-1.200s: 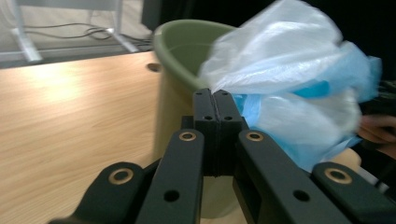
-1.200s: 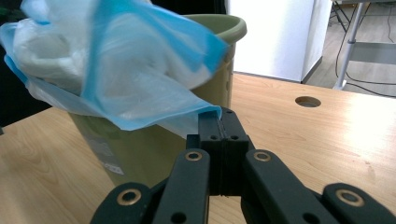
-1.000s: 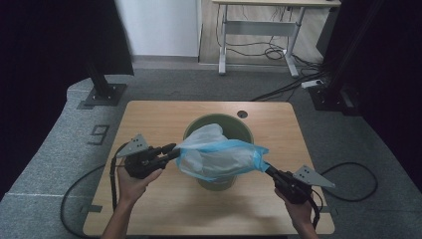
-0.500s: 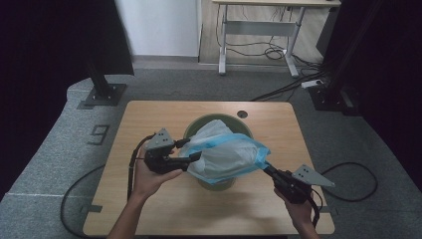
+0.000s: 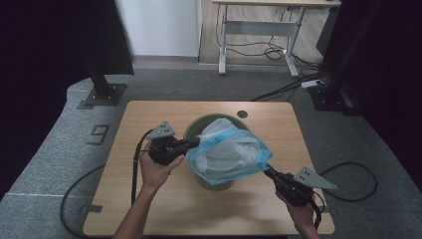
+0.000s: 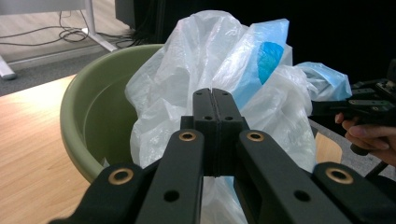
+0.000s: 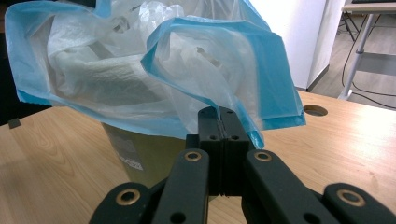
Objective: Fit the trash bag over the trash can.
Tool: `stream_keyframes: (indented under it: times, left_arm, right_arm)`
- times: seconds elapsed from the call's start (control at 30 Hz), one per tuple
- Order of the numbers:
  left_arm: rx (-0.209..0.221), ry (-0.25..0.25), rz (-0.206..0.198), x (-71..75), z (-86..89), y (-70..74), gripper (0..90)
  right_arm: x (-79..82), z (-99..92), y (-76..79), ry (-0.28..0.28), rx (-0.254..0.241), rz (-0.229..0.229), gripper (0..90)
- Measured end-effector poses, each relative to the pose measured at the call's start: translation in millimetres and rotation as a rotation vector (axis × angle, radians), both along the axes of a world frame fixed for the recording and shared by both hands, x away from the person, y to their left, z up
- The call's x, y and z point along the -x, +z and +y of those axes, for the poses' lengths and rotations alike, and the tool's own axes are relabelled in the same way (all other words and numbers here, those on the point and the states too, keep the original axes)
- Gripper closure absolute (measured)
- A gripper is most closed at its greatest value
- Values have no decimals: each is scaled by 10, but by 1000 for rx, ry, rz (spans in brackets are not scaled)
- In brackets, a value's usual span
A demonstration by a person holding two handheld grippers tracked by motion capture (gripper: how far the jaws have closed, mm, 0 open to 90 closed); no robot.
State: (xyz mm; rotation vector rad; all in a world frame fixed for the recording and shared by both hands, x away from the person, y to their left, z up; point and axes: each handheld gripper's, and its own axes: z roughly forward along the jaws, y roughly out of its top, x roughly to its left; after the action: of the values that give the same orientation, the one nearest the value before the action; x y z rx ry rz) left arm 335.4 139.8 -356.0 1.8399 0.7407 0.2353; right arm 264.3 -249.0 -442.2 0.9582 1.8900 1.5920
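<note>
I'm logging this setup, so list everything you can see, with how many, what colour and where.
Bin: one, olive green, middle of the table.
Plastic bag: one, translucent white with a blue rim, draped over the bin's mouth, not yet spread around it.
Table: one, light wood, with a round hole at the far edge.
Desk: one, white legs, far side of the room, cables beneath it.
Black stands: two, on the grey floor either side of the table.
Floor cables: black, trailing from the table's sides.
Left gripper: black, jaws just closed on the bag's left edge.
Right gripper: black, shut on the bag's right corner.
Hands: two, from the near edge.
</note>
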Motion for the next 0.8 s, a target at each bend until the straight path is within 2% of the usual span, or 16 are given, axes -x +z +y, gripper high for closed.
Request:
stream_keyframes:
  times: [0.13,0.23,0.33,0.5,0.7,0.8]
  left_arm:
    - [-2,2,-12,18,13,9,900]
    - [-2,22,-30,22,60,22,900]
    - [3,33,-4,4,108,34,900]
    - [-3,78,-7,-62,187,8,900]
    - [5,99,0,-87,264,-52,900]
    - [8,97,-4,-70,284,-60,900]
  right_arm:
    - [-6,3,-6,-1,-2,1,883]
    - [-8,4,-22,-3,2,4,883]
    - [-15,-14,-42,-8,1,11,883]
    - [-14,-48,-96,-13,-7,28,883]
    - [14,-90,-199,-4,-8,60,876]
    - [116,-118,-113,-12,41,-3,785]
